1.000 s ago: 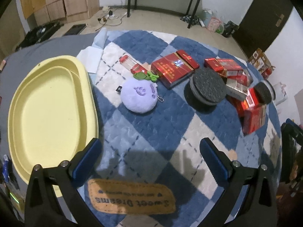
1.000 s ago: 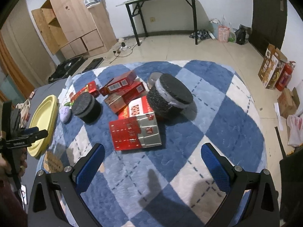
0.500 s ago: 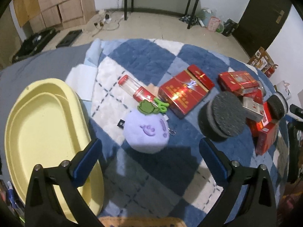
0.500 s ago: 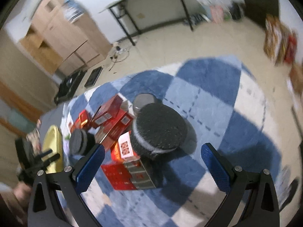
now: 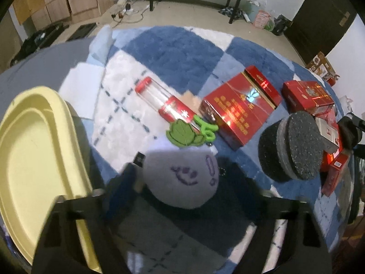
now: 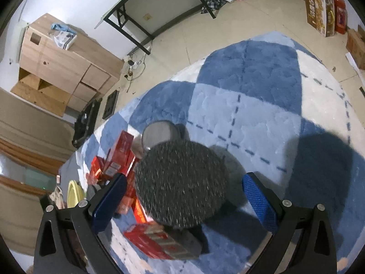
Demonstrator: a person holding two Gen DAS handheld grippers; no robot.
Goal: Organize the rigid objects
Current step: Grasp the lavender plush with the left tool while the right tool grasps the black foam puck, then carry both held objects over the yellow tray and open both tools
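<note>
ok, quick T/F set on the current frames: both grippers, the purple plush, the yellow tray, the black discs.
1. The left gripper is open around the purple plush. True.
2. The yellow tray holds red boxes. False: nothing shows in it; the red boxes lie on the blue checked rug.
3. The right gripper is shut on the black disc. False: it is open, one finger either side of the disc; contact cannot be told.
4. A green leaf tag lies at the plush's far edge. True.
5. The clear tube with red ends stands upright. False: it lies on its side on the rug.
</note>
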